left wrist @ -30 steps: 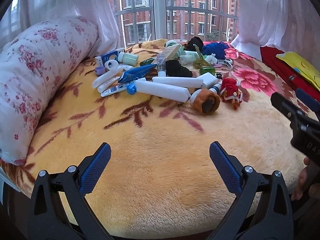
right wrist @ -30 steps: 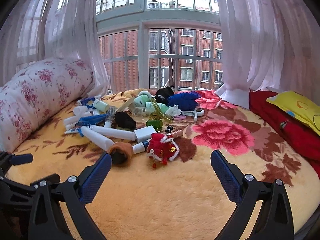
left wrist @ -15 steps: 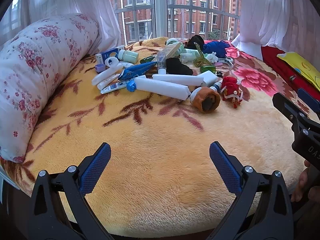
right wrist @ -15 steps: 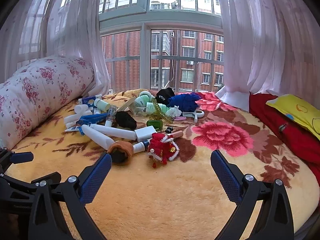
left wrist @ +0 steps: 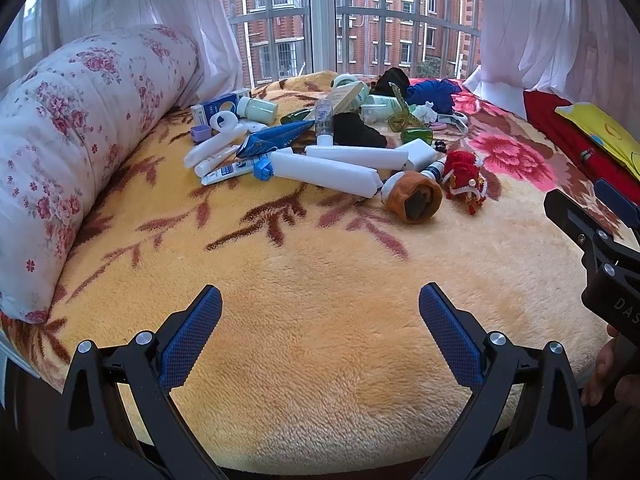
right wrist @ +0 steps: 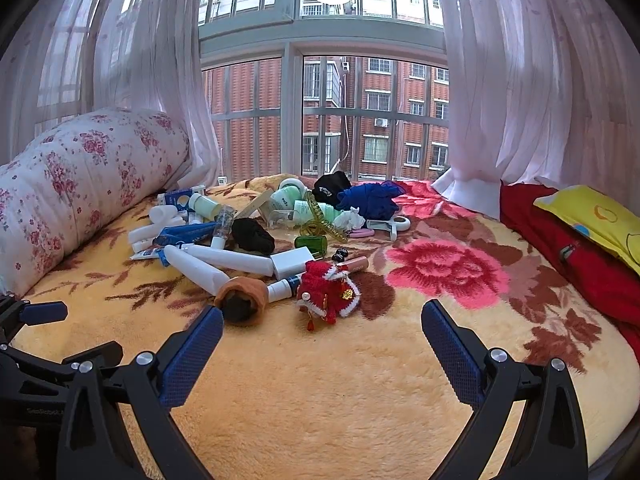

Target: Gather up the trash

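Both grippers, left [left wrist: 320, 316] and right [right wrist: 322, 328], spread, empty, above fuzzy blanket [left wrist: 320, 360]; foam tubes [left wrist: 324, 172], plastic bottles [left wrist: 256, 108] piled.

Bare blanket [left wrist: 320, 300] in front of your left tongs [left wrist: 320, 320] & right tongs [right wrist: 322, 334], both spread wide: open run to the pile. Nearest blockers: brown sock roll [right wrist: 242, 298], red knit toy [right wrist: 328, 290], white foam tubes [left wrist: 324, 172]. Floral bolster [left wrist: 80, 140] walls the left; red bedding [right wrist: 580, 256] crowds the right. Pink-flower patch [right wrist: 448, 268] is free.
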Motion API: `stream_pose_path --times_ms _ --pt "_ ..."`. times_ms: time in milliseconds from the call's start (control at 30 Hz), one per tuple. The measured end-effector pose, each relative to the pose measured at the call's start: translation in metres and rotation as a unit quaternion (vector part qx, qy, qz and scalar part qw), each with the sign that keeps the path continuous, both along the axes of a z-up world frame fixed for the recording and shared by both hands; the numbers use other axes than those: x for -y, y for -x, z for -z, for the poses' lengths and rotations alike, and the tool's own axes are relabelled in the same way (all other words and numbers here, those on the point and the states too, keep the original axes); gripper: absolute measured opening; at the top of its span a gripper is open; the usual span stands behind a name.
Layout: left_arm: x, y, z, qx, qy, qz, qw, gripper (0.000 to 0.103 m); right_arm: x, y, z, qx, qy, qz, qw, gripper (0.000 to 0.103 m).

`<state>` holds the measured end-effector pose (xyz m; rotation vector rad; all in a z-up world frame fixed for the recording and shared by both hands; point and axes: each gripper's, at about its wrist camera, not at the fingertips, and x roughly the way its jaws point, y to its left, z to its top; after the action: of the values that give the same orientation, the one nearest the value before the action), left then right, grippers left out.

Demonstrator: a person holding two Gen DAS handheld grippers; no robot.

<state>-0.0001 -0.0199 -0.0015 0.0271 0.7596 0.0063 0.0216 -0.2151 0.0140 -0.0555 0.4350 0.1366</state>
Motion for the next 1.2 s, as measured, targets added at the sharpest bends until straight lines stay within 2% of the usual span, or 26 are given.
stream_pose_path --times_ms 1000,1100,1200 --pt "0.001 0.001 0.003 -0.003 0.000 0.000 1.0000 0.096 0.002 -0.010 -0.001 -0.009 0.002 -0.004 1.000 0.098" --pt "0.001 0.002 0.005 -0.003 0.003 0.003 1.0000 0.096 0.001 -0.034 -0.005 -0.028 0.014 0.004 0.999 0.098" --pt "0.003 0.002 0.007 -0.001 0.006 0.007 1.0000 0.096 0.002 -0.080 -0.004 -0.088 0.020 0.017 0.996 0.098"
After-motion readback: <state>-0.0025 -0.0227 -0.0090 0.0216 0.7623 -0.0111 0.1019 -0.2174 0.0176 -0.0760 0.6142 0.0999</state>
